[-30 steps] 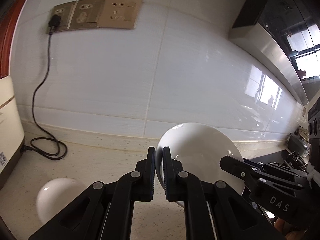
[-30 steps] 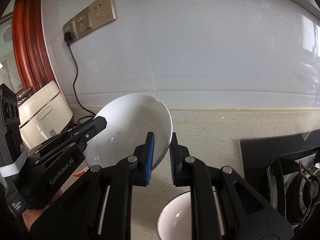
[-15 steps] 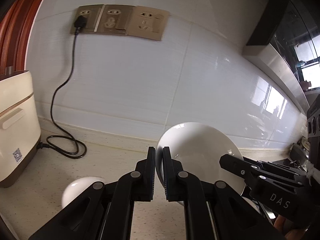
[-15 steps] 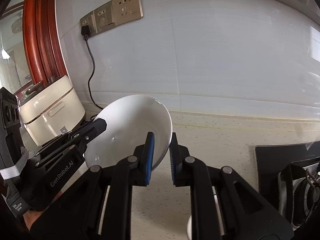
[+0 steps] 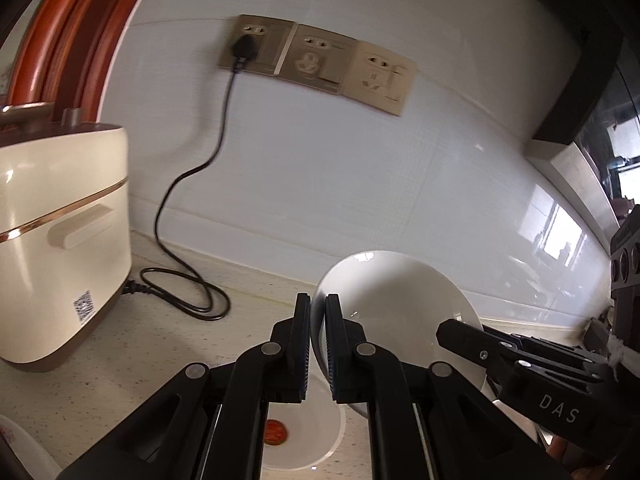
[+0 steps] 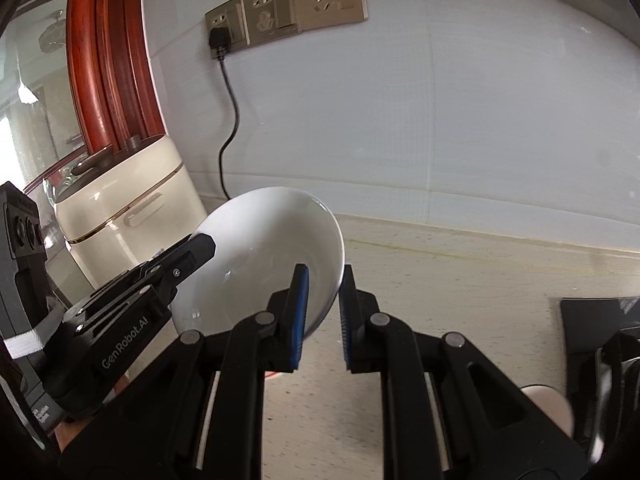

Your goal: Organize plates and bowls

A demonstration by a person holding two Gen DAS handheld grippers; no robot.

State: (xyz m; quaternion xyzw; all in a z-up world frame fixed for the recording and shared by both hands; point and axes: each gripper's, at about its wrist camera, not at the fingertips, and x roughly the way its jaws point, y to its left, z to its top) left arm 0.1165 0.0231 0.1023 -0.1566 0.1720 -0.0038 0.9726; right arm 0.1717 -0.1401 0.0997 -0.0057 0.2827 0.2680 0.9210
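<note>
Glossy white round bowl (image 6: 260, 264) tilted, rim pinched by both tools: left tool (image 5: 317, 344), right tool (image 6: 322, 312). Speckled stone surface (image 6: 440, 280) beneath.

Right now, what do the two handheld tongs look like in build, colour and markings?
Both are matte black linkage frames with silver pivot pins and blue ribbed pads. The left tongs carry "GenRobot.AI" in white lettering and a white strap at the body; the right tongs read "DAS", also white-strapped at the body.
</note>
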